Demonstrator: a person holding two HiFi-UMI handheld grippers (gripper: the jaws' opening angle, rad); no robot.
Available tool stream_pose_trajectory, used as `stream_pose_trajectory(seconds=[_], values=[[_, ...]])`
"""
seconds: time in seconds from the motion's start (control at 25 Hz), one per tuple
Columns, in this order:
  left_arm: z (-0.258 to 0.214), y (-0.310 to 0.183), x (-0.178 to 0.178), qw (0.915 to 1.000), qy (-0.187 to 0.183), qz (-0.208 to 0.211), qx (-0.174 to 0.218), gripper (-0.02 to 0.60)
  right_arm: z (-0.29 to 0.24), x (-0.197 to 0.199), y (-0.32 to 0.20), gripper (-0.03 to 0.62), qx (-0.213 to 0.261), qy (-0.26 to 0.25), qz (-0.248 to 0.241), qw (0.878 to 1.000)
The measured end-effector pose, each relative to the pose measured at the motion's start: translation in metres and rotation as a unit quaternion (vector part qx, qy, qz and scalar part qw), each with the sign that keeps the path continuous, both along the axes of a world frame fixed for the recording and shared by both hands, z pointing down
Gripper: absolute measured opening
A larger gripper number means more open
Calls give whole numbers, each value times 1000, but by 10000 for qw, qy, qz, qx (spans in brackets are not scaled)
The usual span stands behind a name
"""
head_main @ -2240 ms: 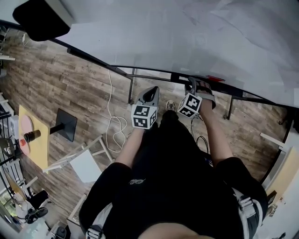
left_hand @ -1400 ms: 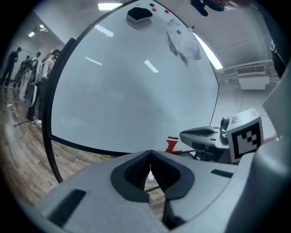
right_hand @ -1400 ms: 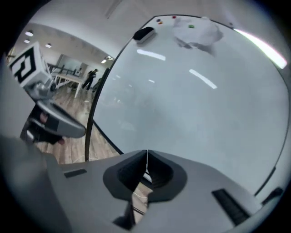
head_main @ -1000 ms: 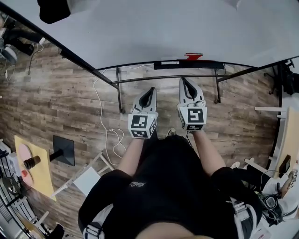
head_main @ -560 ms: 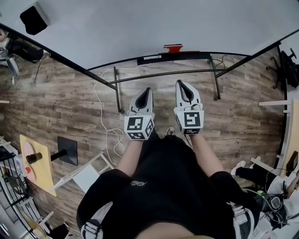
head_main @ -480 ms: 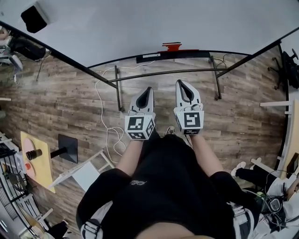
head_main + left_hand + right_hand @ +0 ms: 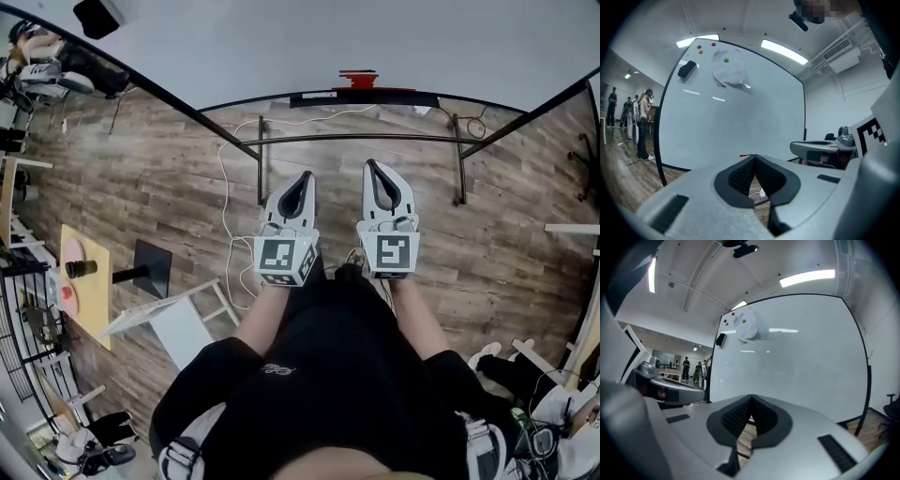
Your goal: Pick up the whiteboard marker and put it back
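Observation:
A red whiteboard marker [image 7: 358, 79] lies on the black tray [image 7: 328, 97] along the bottom edge of the whiteboard [image 7: 309, 42]. Both grippers hang side by side over the wooden floor, well short of the tray. My left gripper [image 7: 306, 176] is shut with nothing between its pads. My right gripper [image 7: 372, 166] is also shut and empty. In the left gripper view the left gripper [image 7: 754, 156] points at the whiteboard [image 7: 740, 122], and a sliver of the red marker [image 7: 745, 155] shows just over the jaw tips. The right gripper [image 7: 750, 397] faces the whiteboard [image 7: 797, 366] too.
A black eraser [image 7: 687, 69] and small magnets sit high on the board. The board's metal stand [image 7: 361, 140] and a white cable [image 7: 230, 234] are below it. A yellow table [image 7: 84, 291] and a white stool [image 7: 178, 323] stand at left. People [image 7: 644, 122] stand far off.
About two seconds ago my right gripper was at the tray beside the red marker. Both grippers have since drawn back from the board and stay shut, side by side.

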State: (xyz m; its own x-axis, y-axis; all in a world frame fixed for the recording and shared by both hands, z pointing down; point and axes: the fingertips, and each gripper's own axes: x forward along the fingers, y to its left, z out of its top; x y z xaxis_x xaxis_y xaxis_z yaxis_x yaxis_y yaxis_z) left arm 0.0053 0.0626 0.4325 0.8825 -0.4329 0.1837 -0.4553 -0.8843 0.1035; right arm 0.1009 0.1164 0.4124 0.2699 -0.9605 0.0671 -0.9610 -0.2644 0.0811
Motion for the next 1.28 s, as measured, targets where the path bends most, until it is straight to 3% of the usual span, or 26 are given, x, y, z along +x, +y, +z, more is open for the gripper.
stream_pose_trajectory(seconds=[0.28, 0.52, 1.28], values=[[-19, -2, -5, 9996, 190, 138, 126, 6, -16, -18, 9, 2, 66, 169, 10, 9998], [-37, -12, -18, 9989, 288, 236, 270, 8, -31, -32, 1, 2, -26, -47, 204, 9998], [-44, -24, -34, 9983, 430, 299, 240, 7, -31, -54, -13, 3, -58, 18, 74, 10000]])
